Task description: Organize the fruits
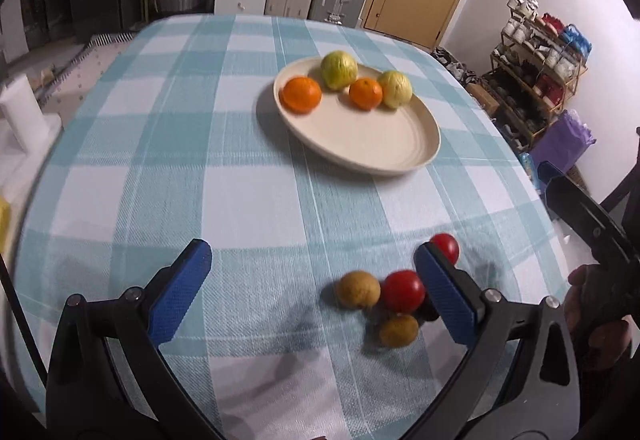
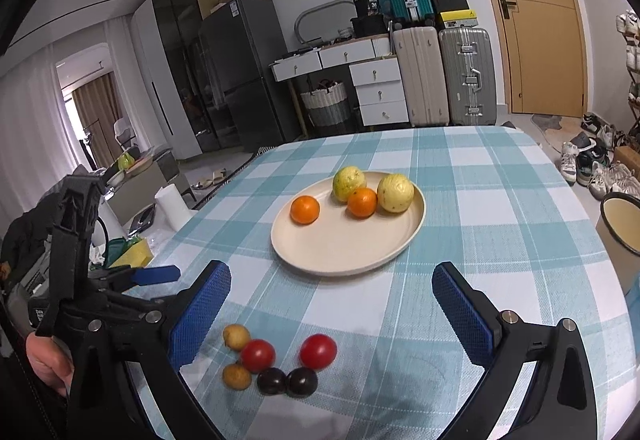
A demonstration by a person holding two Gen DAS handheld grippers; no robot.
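Both grippers hovered empty, jaws wide apart: left gripper [image 1: 312,276], right gripper [image 2: 332,304]. Plate [image 2: 344,260] already held two oranges and two guavas at its far side. Small fruit cluster [image 2: 276,360] (tomatoes, dark plums, brownish ones) sat on the cloth near side of plate, well apart. Looked like pick-up stage; next: drop onto one small fruit, close gently.

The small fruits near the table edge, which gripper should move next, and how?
Probably the right gripper: lower it, open, over the red tomato that sits slightly apart from the cluster. Both grippers are empty, the plate already holds four larger fruits with bare space in front, and the left gripper has its finger crowding the cluster.
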